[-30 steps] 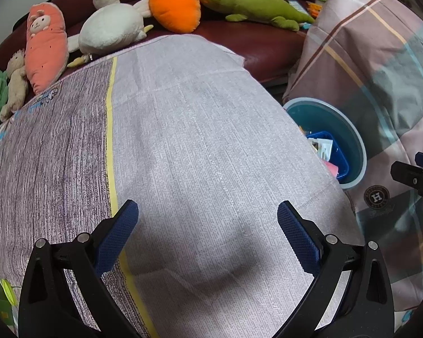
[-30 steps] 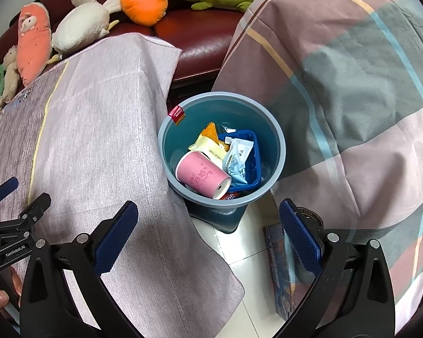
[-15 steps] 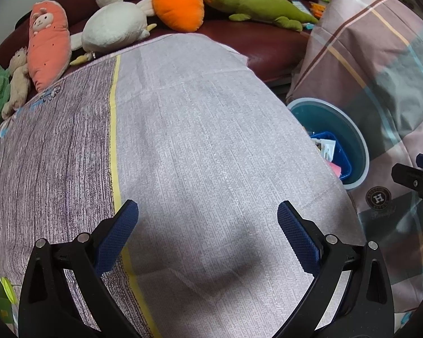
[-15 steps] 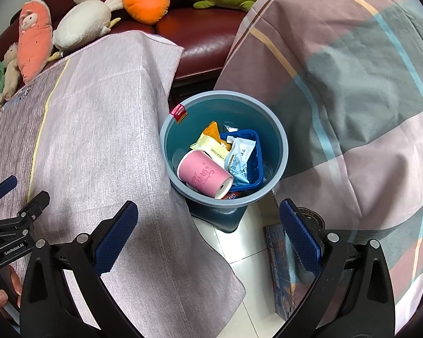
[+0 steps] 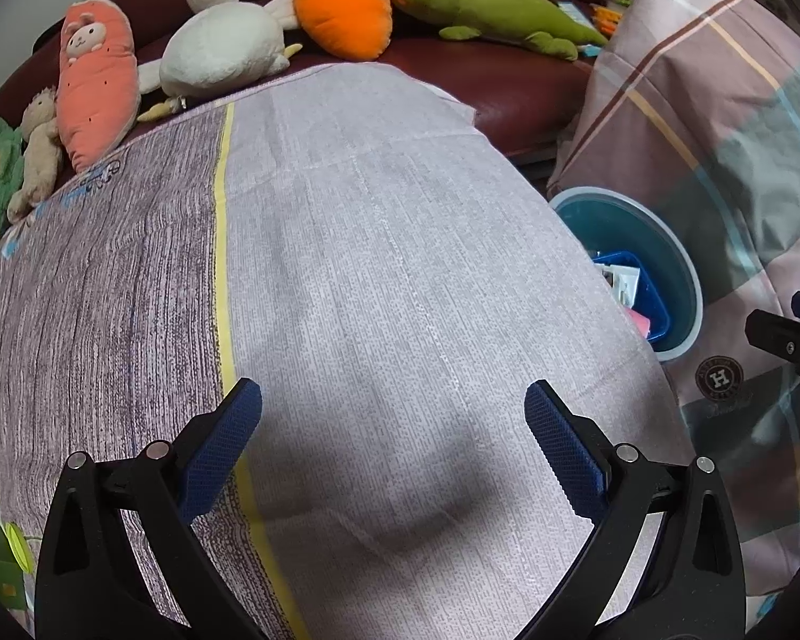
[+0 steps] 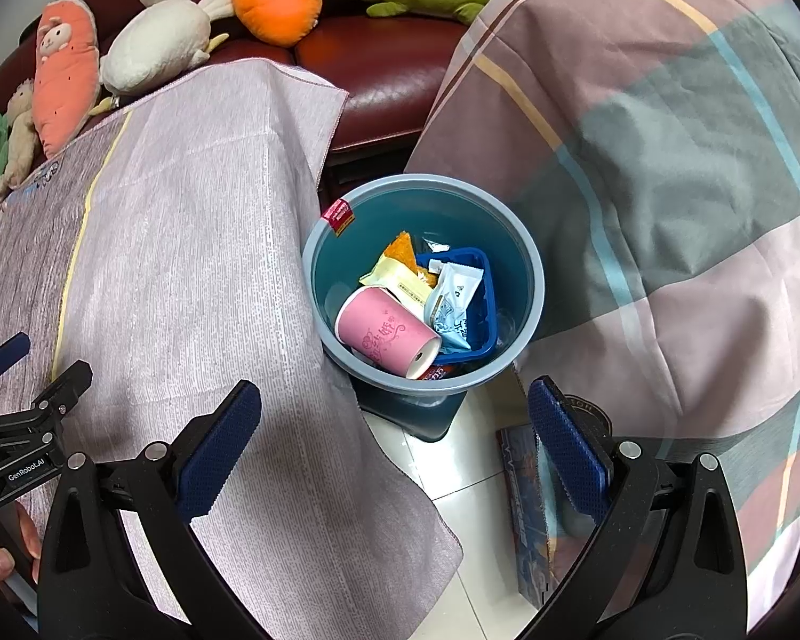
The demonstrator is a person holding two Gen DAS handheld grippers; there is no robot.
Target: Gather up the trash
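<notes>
A blue trash bin (image 6: pixel 528 277) stands on the floor between the cloth-covered table and a plaid-covered seat. It holds a pink paper cup (image 6: pixel 386 330), a blue plastic tray (image 6: pixel 482 293), a white-blue wrapper (image 6: pixel 453 298) and a yellow wrapper (image 6: pixel 394 274). My right gripper (image 6: pixel 389 442) is open and empty, above the floor just in front of the bin. My left gripper (image 5: pixel 392 440) is open and empty over the lilac tablecloth (image 5: pixel 346 266). The bin also shows in the left wrist view (image 5: pixel 682 288), at the right.
Plush toys line a dark red sofa (image 5: pixel 485 80) at the back: a pink carrot (image 5: pixel 98 80), a white duck (image 5: pixel 218 48), an orange carrot (image 5: pixel 344 5), a green lizard (image 5: pixel 485 5). A plaid cloth (image 6: pixel 666 160) drapes at the right. A flat box (image 6: pixel 528 501) lies on the tiled floor.
Both grippers have drifted slightly; the views shifted a little. Both stay open and empty. The trash in the bin has not moved.
</notes>
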